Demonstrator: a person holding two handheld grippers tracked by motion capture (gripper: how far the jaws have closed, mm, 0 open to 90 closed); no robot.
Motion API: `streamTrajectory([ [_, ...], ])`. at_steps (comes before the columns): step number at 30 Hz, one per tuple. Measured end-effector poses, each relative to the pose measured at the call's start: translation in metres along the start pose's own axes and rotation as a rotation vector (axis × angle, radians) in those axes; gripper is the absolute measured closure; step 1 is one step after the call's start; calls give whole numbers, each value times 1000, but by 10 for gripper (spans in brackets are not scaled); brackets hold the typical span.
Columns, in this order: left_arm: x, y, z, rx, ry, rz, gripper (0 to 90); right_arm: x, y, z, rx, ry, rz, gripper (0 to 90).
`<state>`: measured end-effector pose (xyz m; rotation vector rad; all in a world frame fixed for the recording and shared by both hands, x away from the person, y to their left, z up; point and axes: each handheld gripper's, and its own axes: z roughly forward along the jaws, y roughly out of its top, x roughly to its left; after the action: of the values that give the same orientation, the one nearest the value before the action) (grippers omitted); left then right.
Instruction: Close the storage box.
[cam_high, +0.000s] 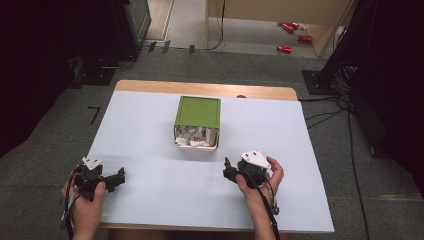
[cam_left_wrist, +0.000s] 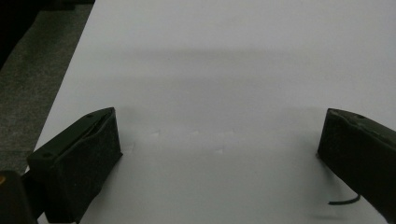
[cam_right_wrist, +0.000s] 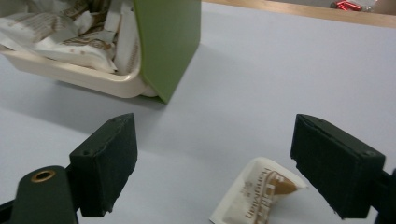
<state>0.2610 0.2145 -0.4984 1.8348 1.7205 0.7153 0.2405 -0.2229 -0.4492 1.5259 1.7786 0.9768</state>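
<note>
A green box (cam_high: 198, 114) lies on its side at the middle of the white-covered table (cam_high: 150, 125), its cream-rimmed mouth facing me and stuffed with white packets (cam_high: 196, 137). In the right gripper view the green box (cam_right_wrist: 169, 42) and its packets (cam_right_wrist: 60, 28) are at the upper left. One white-and-brown packet (cam_right_wrist: 254, 196) lies flat on the table between the wide-apart jaws, nearer the right jaw. My right gripper (cam_right_wrist: 215, 130) is open, held low near the box's front right (cam_high: 227, 169). My left gripper (cam_high: 119, 177) is open over bare table (cam_left_wrist: 218, 126) at the front left.
A wooden table edge (cam_high: 205, 89) shows behind the white cover. Red objects (cam_high: 290, 27) lie on the floor far back. Cables (cam_high: 325, 116) run on the floor to the right. Dark stands flank the table at both back corners.
</note>
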Motion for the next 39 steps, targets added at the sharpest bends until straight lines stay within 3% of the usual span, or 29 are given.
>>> streamTrajectory([
  [15, 0, 0, 0, 0, 0, 0, 0, -31, -9, -9, 12, -39, 38, 154],
  [28, 0, 0, 0, -1, 0, -1, 0, -72, -25, -21, 33, -90, 71, 157],
  [39, 0, 0, 0, -1, 0, -1, 0, -103, -45, -34, 76, -145, 49, 158],
])
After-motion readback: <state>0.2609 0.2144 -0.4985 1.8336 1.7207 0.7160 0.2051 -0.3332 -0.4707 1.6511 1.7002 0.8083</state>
